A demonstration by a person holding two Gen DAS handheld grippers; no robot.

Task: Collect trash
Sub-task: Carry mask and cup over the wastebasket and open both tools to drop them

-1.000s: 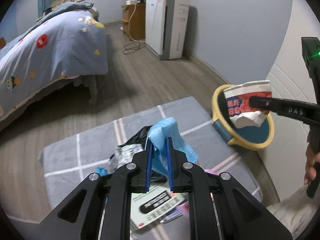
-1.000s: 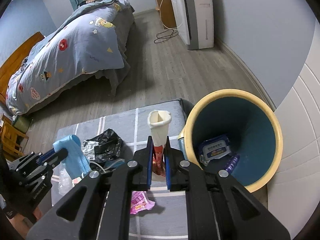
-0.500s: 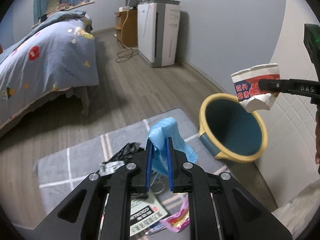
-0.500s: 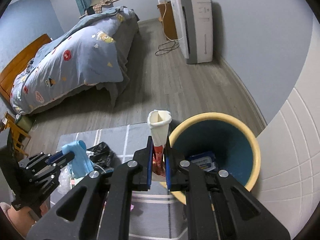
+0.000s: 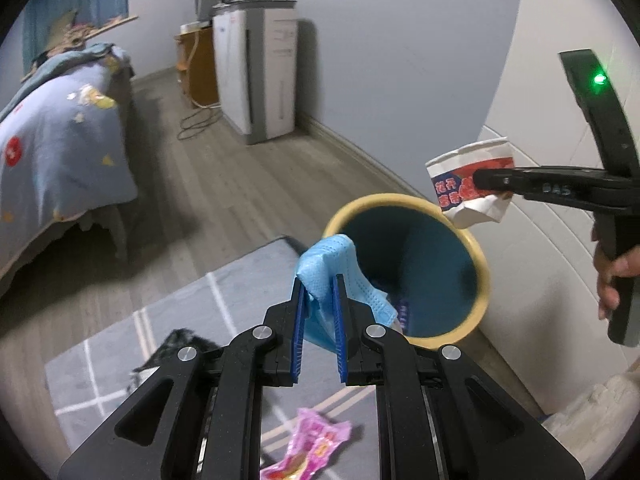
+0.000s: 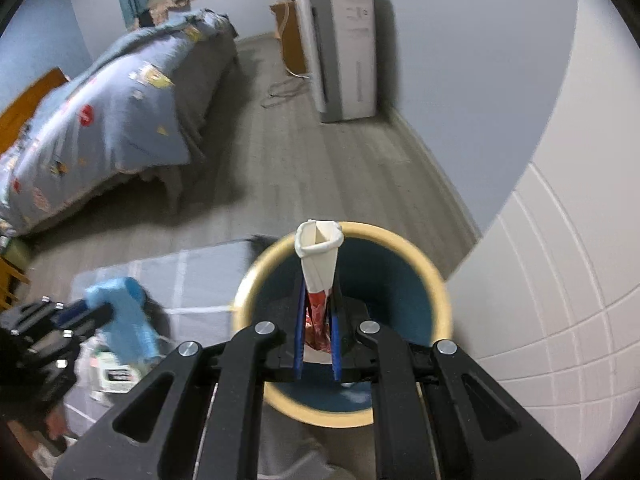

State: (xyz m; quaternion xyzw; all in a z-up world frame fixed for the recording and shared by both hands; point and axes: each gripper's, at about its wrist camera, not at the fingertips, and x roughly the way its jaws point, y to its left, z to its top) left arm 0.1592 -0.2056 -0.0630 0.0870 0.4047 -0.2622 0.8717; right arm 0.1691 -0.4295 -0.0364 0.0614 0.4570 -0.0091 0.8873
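Bedroom with grey wood-plank floor (image 6: 320, 168) and pale blue-grey walls; landmark for all positions below is the round bin (image 5: 482, 268), yellow-rimmed with a teal inside, standing on the floor against a white tiled wall (image 6: 560, 280). Beside the bin, on its near-left side: a grey rug (image 5: 192, 320) with white grid lines, its corner reaching almost to the bin's rim. On the rug, away from the bin: a black plastic bag (image 5: 176, 344), partly hidden, and a pink wrapper (image 5: 312, 444) lying flat nearest the camera. Far beyond the bin, across the floor: a bed (image 6: 112, 120) under a blue patterned quilt, a tall white appliance (image 6: 348, 48) against the wall, and a wooden cabinet (image 5: 200, 64) next to it with a cord trailing on the floor. Inside the bin, at the bottom: some packaging, too obscured to identify. Left gripper (image 5: 318, 304): jaws nearly closed, pinching a blue face mask (image 5: 332, 264), which stands up between the blue pads and hangs in front of the bin's near rim, apart from it. Right gripper (image 6: 316, 320): jaws nearly closed, pinching a crushed paper cup (image 6: 320, 256), white with red print, held above the bin's opening; in the left wrist view the cup (image 5: 468, 184) sits over the bin's far-right rim. A hand (image 5: 616, 268) grips the right gripper's handle.
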